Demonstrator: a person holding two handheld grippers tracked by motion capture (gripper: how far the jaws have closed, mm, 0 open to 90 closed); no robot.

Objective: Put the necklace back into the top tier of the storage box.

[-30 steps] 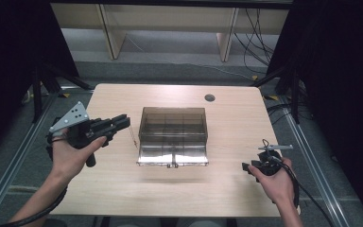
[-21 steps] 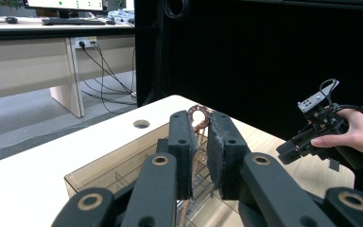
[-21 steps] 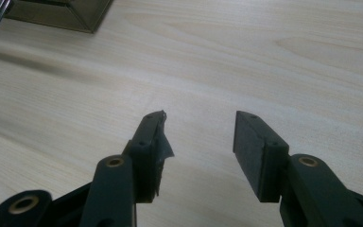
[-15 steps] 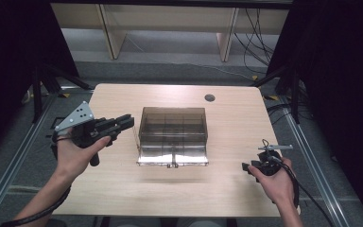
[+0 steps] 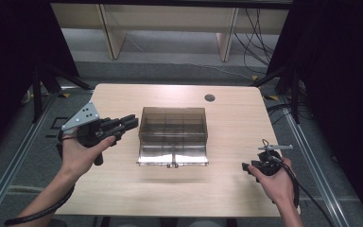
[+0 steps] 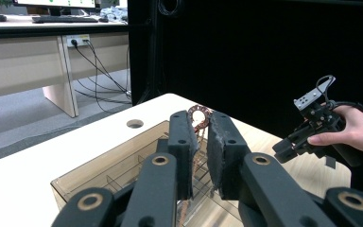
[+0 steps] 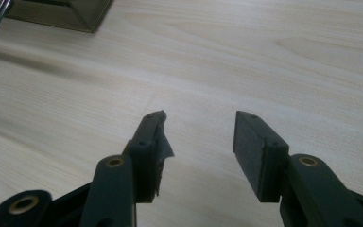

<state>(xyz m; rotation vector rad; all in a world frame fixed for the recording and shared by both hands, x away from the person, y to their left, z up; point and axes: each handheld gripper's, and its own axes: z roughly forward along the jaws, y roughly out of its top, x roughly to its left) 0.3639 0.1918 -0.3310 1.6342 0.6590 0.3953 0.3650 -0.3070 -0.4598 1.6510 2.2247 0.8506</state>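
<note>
My left gripper [image 6: 202, 120] is shut on a thin brown beaded chain [image 6: 197, 117], which loops above the pads and hangs down between the jaws. In the high view the left gripper [image 5: 131, 122] is held level just left of a clear brown compartment box [image 5: 172, 111] at the table's middle. The box's front flap [image 5: 172, 161] lies open. In the left gripper view the box [image 6: 99, 165] is below the jaws. My right gripper [image 7: 201, 118] is open over bare wood with nothing between its pads. It is at the front right [image 5: 246, 168] in a hand.
The light wooden table [image 5: 123, 189] has a round cable hole [image 5: 210, 98] behind the box. Black curtains stand on both sides, and desk legs and cables lie on the floor beyond the far edge. A corner of the box [image 7: 56, 12] is at the upper left of the right gripper view.
The left gripper has edged slightly right, toward the box. The right hand has stayed where it was.
</note>
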